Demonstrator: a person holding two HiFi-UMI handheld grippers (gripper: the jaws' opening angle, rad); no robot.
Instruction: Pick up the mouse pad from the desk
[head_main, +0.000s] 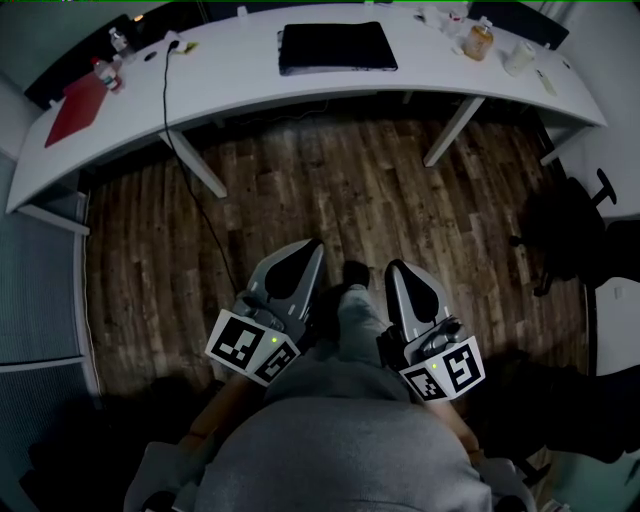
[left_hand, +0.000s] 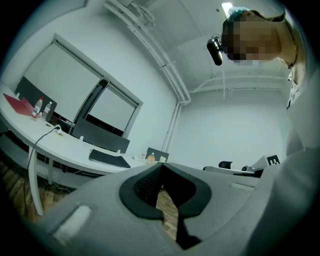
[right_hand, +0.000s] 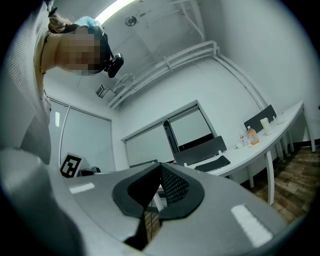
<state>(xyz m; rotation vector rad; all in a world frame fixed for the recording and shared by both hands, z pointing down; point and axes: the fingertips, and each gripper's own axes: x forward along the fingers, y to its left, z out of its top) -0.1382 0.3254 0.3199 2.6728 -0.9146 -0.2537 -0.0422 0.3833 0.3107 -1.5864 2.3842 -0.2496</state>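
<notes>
**Head view.** Looking steeply down, a long, curved white bench (head_main: 250, 90) runs across the top of the picture, above a dark wooden plank floor (head_main: 330, 200). The black rectangular mouse pad (head_main: 337, 47) lies flat on the middle of the bench, untouched. At the bench's left end are a flat red folder (head_main: 75, 112) and small clear bottles (head_main: 108, 74). Toward its right end stands an orange-filled bottle (head_main: 479, 41). A thin black cable (head_main: 185, 160) hangs from the bench to the floor. The left gripper (head_main: 312, 246) and the right gripper (head_main: 396, 268) are well apart from the bench, close to the person's grey-clad body. Both are grey with black pads, and both point toward the bench.

**Left gripper view.** The left gripper's jaws are closed tip to tip, with nothing between them. Beyond them the mouse pad (left_hand: 109, 158) rests on the bench, far off.

**Right gripper view.** The right gripper's jaws are likewise pressed together and empty. The mouse pad (right_hand: 213, 163) shows on the bench, far beyond the tips.

**Progress.** Judged from these views, no part of the task is done. Neither gripper is near the bench, and nothing has touched the pad. Everything is left to do: closing the gap to the bench, opening a gripper, taking an edge of the pad, and lifting it clear of the bench.
</notes>
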